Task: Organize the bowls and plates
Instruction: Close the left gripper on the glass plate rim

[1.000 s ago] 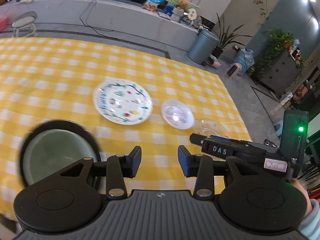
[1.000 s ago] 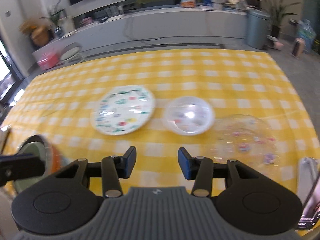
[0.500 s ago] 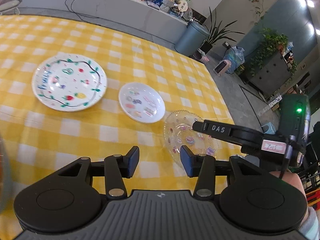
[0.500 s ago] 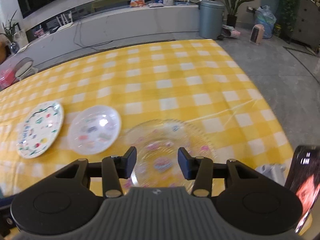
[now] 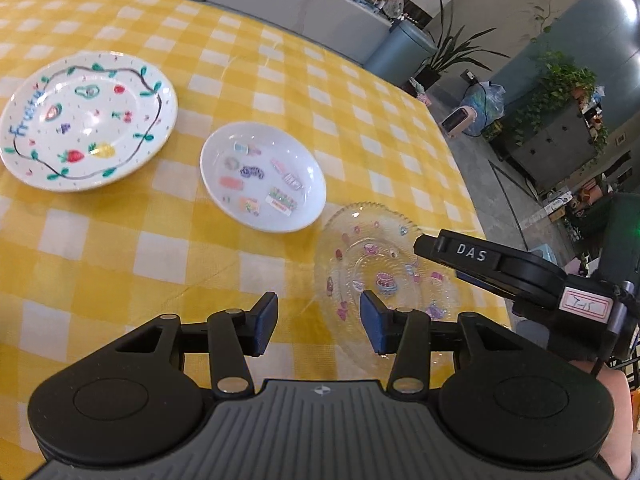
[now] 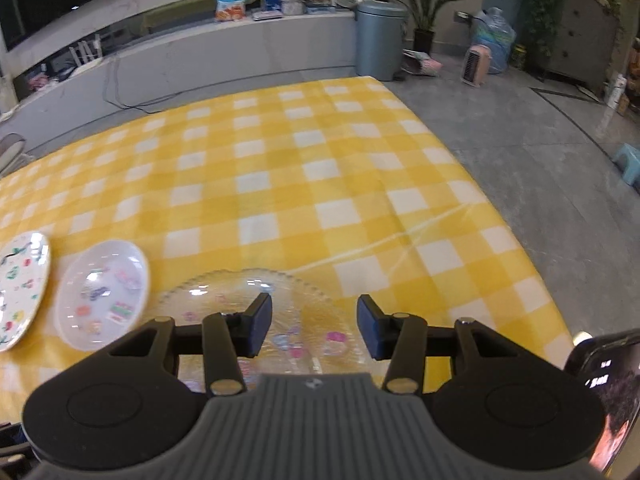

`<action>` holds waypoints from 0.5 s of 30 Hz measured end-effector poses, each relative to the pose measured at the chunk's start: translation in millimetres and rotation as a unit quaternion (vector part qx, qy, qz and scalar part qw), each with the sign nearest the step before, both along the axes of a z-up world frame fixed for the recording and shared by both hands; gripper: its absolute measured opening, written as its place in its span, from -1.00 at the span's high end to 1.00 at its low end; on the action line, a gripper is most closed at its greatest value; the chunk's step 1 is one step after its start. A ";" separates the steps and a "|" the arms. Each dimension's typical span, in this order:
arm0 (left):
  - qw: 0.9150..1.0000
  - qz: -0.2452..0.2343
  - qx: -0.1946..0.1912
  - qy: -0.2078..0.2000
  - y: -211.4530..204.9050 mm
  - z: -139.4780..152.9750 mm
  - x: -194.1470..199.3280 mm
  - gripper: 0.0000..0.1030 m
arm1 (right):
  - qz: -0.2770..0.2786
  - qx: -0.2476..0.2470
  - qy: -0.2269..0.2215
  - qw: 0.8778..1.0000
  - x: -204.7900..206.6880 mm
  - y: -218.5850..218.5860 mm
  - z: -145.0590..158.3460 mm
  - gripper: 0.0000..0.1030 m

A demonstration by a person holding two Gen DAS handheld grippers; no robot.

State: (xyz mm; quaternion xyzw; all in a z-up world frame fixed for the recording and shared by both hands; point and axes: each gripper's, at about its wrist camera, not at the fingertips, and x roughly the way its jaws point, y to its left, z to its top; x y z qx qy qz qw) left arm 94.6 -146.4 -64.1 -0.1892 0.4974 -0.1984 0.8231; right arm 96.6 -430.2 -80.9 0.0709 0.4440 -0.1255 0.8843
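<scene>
Left gripper point(image 5: 318, 330): fingers point(image 5: 264, 322) parted to a moderate gap, nothing between them, nothing held. They hang above the yellow-and-white checked cloth point(image 5: 248, 68) of the worktop, with the near-left rim of the clear glass plate point(image 5: 380, 276) just beside the right finger.

Right gripper point(image 6: 314, 330): jaws have just been opening further; fingers point(image 6: 258, 326) now stand moderately apart and hold nothing. They hover over the clear glass plate point(image 6: 240, 292), which shows through the gap and behind both fingers; whether either finger touches the glass cannot be told. In the left wrist view this gripper's dark body, lettered "DAS", reaches in from the right above the far side of the same plate.

Clear glass plate: scalloped rim, small pink and blue printed motifs, lying flat near the right-hand corner of the worktop.

Small white dish point(image 5: 262, 176): shallow, printed with coloured sticker-like pictures, flat on the cloth just left of the glass plate, rims near one another but apart.

Large white plate point(image 5: 86, 120): painted with fruit and a dark wavy vine line, flat on the cloth, left of the small dish and apart from it.

Beyond the worktop: grey floor, a round grey bin point(image 6: 378, 42), potted plants and a long low counter bearing packets and a soft toy.
</scene>
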 end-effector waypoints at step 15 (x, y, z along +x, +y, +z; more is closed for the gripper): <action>1.000 -0.005 0.004 0.011 -9.5 -7.4 10.0 0.36 | -0.032 0.055 0.026 0.998 -1.7 -6.9 -10.2 0.12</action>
